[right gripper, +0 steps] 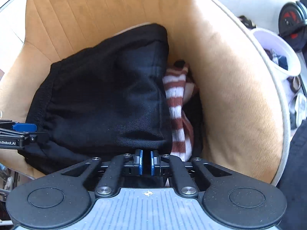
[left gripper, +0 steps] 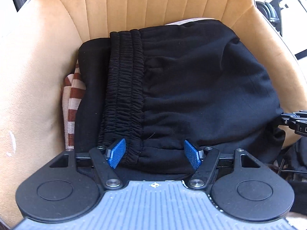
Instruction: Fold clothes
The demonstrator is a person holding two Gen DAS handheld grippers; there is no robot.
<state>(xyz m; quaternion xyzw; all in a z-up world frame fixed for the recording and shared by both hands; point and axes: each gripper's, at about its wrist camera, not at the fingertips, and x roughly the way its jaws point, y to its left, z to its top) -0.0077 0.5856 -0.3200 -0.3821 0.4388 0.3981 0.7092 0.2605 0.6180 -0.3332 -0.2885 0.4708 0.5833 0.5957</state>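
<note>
Black pants look folded, sitting on the tan chair over a striped garment — that one's left. Your left gripper is spread; right gripper nearly closed — pinching the hem, I think.

Tan ribbed armchair; daylight

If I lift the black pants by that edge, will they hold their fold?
Probably not: the black pants look soft and creased, so they would likely droop and unfold. The gathered waistband seems thicker, perhaps a firmer hold. The striped garment underneath may drag.
</note>
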